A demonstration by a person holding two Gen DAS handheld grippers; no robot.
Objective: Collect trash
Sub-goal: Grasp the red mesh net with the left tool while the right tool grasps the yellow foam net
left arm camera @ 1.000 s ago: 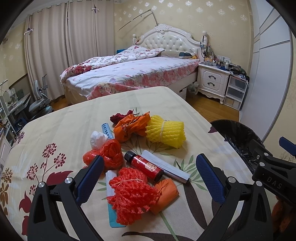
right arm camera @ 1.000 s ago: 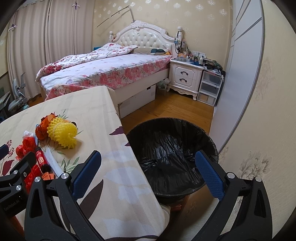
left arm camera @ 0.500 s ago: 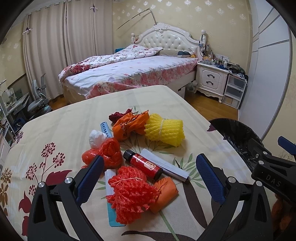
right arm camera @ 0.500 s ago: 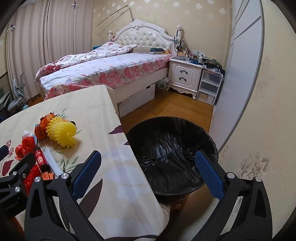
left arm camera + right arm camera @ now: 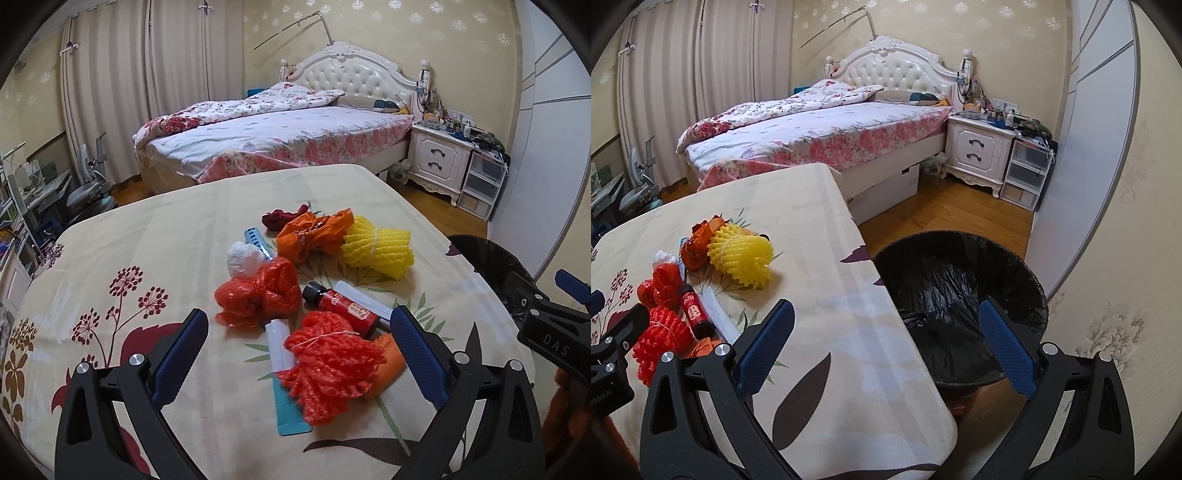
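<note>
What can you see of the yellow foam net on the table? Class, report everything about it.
The yellow foam net is a bundle of soft mesh fruit sleeves, bright yellow and bumpy, cinched round its middle by a thin band so both ends flare. It lies on its side on the table, at the far right of the trash pile, nearest the bin. Its left end presses against the crumpled orange paper. No gripper touches it.

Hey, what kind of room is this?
A home bedroom: a made bed with a tufted white headboard, a white nightstand beside it, and full-length curtains.
</note>
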